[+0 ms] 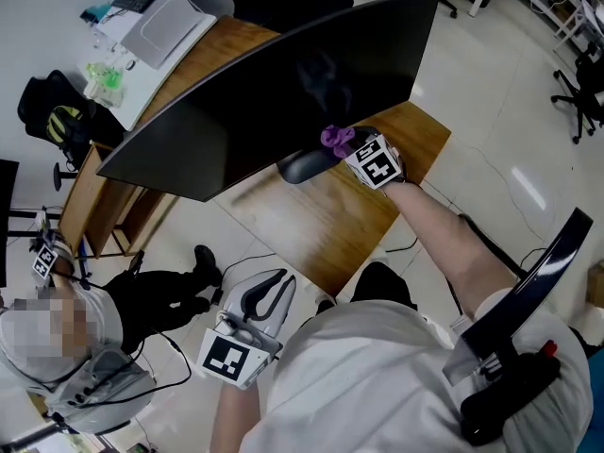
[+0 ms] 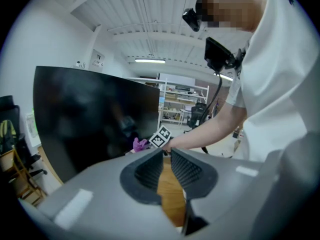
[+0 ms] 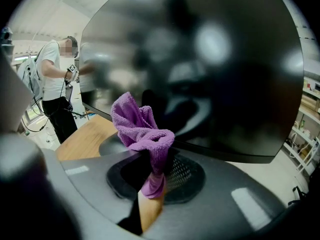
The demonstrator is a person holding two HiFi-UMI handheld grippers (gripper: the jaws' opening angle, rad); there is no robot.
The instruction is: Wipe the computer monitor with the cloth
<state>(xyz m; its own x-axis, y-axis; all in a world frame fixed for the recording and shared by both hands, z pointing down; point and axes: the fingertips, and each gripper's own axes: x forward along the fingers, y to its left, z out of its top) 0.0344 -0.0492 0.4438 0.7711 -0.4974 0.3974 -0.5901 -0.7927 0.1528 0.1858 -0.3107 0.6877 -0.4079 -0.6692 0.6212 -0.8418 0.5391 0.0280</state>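
The large curved black computer monitor (image 1: 283,92) stands on the wooden tabletop (image 1: 330,225). The right gripper (image 1: 351,149) is clamped on a bunched purple microfibre cloth (image 3: 140,126), which sticks out beyond the jaws just in front of the screen's lower edge, above the dark oval stand base (image 1: 307,165). No view shows clearly whether the cloth touches the glass. The left gripper (image 2: 166,156) hangs low and off the tabletop, its jaws together with nothing between them.

The wipe looks barely begun. To do it well, only the soft tuft should meet the panel, never the hard jaws, so the cloth should lead. Light, even pressure in long overlapping passes along the curve would suit. The screen may rock on its stand, so a gentle push is probably wise.
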